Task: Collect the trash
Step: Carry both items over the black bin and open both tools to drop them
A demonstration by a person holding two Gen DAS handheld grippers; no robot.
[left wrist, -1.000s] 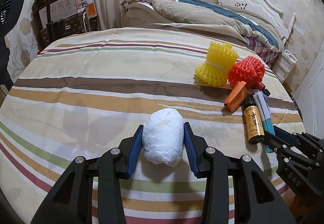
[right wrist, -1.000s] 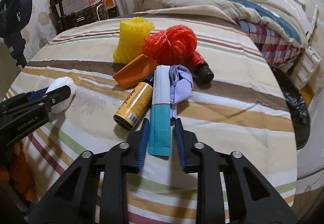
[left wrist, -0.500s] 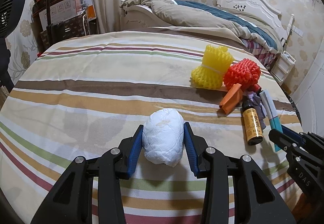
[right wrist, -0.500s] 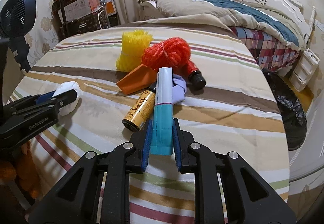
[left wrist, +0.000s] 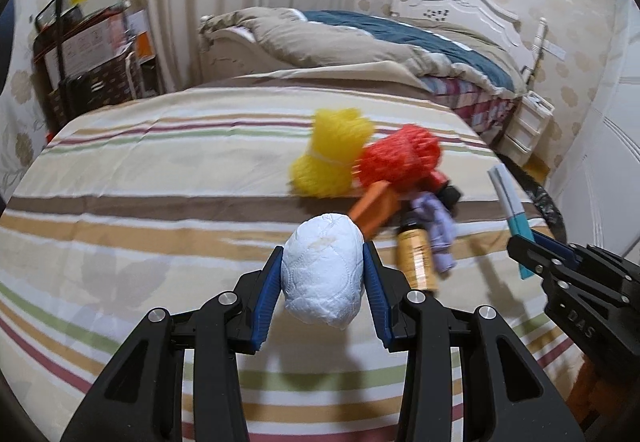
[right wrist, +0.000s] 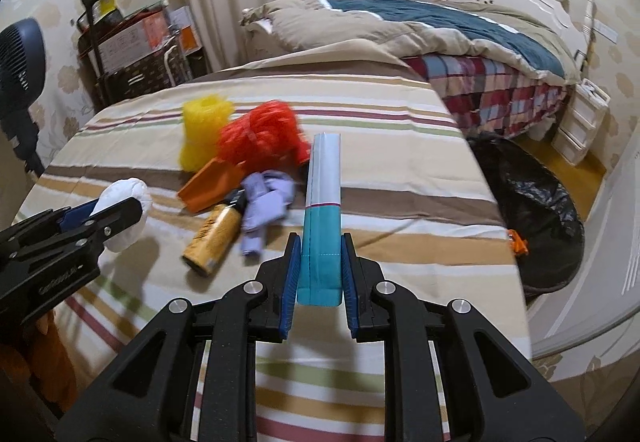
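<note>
A striped cloth-covered table (right wrist: 400, 146) fills the middle of both views, with an unmade bed under a tan and teal quilt (right wrist: 420, 30) across the upper right. On the floor at the right edge of the right wrist view, just beside the table, sits a crumpled black plastic trash bag (right wrist: 536, 210). Left of centre on the cloth lies a cluster of litter: a yellow foam fruit net (right wrist: 204, 130) touching a red foam fruit net (right wrist: 260, 138), an orange cardboard wedge (right wrist: 212, 186) below them, a crumpled lilac wrapper (right wrist: 264, 206) and a small amber bottle with a gold label (right wrist: 212, 238) lying on its side.

The left gripper (left wrist: 323, 278), low in the centre of its own view, is clenched on a white crumpled paper wad (left wrist: 322, 274), its blue pads pressing both sides; the wad hangs clear above the cloth, casting a shadow below. The right gripper (right wrist: 320, 270), low in the centre of its view, grasps a flat teal and grey paper sachet (right wrist: 322, 214) by its teal end, the grey end pointing up and away over the table.
</note>
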